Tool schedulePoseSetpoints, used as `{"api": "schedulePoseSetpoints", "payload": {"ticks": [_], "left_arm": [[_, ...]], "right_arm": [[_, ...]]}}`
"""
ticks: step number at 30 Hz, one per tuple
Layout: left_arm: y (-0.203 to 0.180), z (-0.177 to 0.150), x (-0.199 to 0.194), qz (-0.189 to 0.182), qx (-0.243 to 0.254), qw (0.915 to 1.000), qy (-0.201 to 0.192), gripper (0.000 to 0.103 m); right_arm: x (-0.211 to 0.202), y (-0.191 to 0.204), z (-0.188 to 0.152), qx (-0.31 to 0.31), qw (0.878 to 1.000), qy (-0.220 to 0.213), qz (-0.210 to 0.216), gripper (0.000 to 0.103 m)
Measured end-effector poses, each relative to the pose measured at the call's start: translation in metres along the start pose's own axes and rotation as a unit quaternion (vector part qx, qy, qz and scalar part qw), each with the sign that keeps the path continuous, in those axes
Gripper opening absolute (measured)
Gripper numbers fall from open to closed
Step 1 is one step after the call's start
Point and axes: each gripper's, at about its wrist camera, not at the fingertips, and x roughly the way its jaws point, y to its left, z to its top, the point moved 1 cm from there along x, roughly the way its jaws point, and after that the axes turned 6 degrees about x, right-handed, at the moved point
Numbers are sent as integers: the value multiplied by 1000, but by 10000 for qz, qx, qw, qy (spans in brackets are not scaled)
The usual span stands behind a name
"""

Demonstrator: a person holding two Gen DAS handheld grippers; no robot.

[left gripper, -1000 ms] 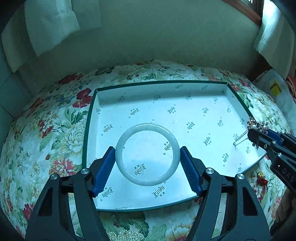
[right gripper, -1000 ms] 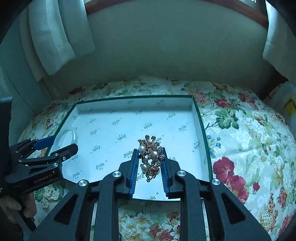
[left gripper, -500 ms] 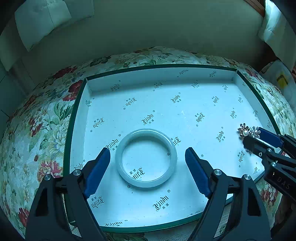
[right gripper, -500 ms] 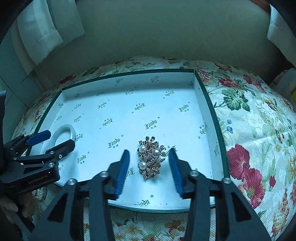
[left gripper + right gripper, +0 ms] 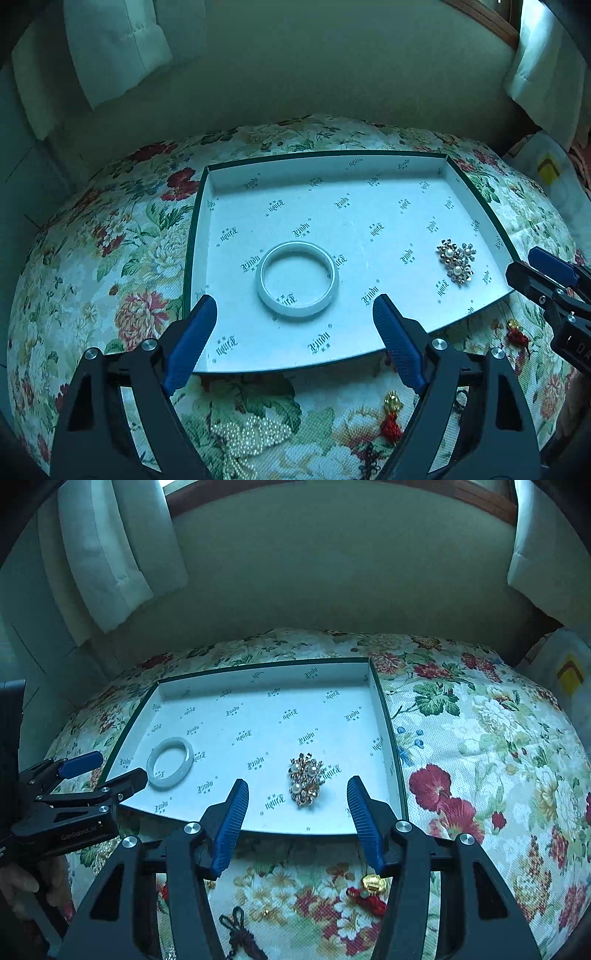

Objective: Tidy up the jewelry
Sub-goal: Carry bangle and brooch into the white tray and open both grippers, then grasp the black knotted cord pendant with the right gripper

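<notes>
A white bangle [image 5: 297,284] lies flat in a shallow white tray with a green rim [image 5: 476,195]. A pearl and rhinestone brooch [image 5: 457,261] lies in the tray's right part. My left gripper [image 5: 293,325] is open and empty, just in front of the bangle, near the tray's front edge. My right gripper [image 5: 297,814] is open and empty, pulled back from the brooch [image 5: 306,779]. The bangle [image 5: 170,762] and tray [image 5: 384,709] also show in the right wrist view, with the left gripper [image 5: 99,771] beside them.
The tray sits on a floral cloth [image 5: 110,258]. In front of the tray lie a pearl bead piece [image 5: 247,435], gold and red tassel charms [image 5: 392,417] [image 5: 369,890] and a dark knotted cord [image 5: 240,938]. A wall and curtains stand behind.
Both grippers opened, let go of the bangle and the brooch in the tray, and drew back toward the tray's front edge.
</notes>
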Motion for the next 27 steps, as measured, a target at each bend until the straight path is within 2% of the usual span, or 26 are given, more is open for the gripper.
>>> {"api": "schedulePoseSetpoints", "payload": {"ticks": [8, 14, 21, 27], "left_arm": [[-3, -47, -33, -16, -145, 9999, 87, 86], [-3, -88, -47, -37, -238, 9994, 264, 86], [-1, -121, -56, -48, -383, 9982, 453, 85], [0, -131, -57, -26, -400, 9979, 516, 85]], "right_arm": [[-27, 10, -57, -70, 9997, 226, 26, 53], [-34, 16, -98, -184, 9984, 526, 131, 37], [-33, 28, -123, -369, 9961, 756, 253, 24], [-26, 36, -129, -483, 9947, 854, 302, 21]]}}
